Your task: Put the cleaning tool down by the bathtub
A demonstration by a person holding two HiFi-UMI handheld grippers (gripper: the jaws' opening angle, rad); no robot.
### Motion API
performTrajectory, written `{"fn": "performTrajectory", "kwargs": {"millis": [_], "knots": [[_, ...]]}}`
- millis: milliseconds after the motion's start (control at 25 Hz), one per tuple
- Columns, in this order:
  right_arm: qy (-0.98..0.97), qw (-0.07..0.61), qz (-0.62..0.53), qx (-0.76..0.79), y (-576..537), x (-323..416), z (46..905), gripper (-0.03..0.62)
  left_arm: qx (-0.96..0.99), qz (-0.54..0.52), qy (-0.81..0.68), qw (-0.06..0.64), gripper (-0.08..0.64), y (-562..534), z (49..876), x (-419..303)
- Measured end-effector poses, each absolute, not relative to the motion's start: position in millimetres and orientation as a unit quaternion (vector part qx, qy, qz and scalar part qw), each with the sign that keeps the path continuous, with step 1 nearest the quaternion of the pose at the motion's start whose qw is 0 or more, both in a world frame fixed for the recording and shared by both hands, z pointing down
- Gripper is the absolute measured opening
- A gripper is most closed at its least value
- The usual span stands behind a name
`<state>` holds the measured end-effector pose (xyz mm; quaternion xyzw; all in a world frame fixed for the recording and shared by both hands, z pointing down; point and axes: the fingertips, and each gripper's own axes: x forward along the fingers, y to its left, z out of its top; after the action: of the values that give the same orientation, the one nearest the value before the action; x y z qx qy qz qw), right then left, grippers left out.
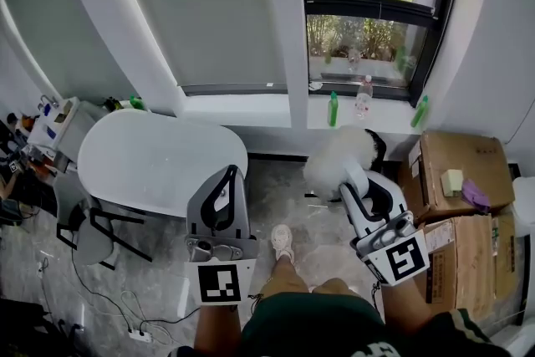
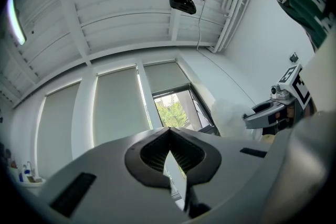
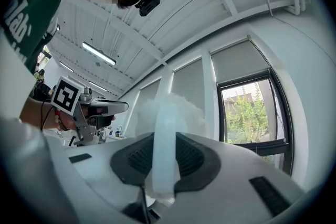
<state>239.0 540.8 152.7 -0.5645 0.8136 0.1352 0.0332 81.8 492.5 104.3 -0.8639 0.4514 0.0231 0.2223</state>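
R claw [image 1: 358, 177] pinches the duster [image 1: 336, 156] by its slim handle [image 3: 163, 147], prob. stiff, slick plastic, head soft & v. light; L claw [image 1: 226, 173] closed, empty.

- Left gripper [image 1: 227, 173]: jaws together with nothing between them, pointing forward and tilted slightly up.
- Right gripper [image 1: 349, 180]: jaws clamped on the tool [image 1: 334, 159] handle, level with the left, tilted slightly up.

Tiled floor [image 1: 288, 190] w/ bathtub [image 1: 159, 159], cardboard boxes [image 1: 460, 170], power strip [image 1: 138, 336].
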Motion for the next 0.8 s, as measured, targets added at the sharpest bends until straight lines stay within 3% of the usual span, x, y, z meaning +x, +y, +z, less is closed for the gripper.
{"fn": "performTrajectory", "kwargs": {"millis": [320,800], "knots": [[0.812,0.033,0.141,-0.565,487.1,246.6,166.7,0.094,-0.862,0.034,0.452,0.225,0.006,430.8,121.2,85.2],[0.815,0.016,0.105,-0.570,323.2,236.1,175.0,0.094,-0.874,0.014,0.442,0.201,0.006,254.3,141.4,77.8]]}}
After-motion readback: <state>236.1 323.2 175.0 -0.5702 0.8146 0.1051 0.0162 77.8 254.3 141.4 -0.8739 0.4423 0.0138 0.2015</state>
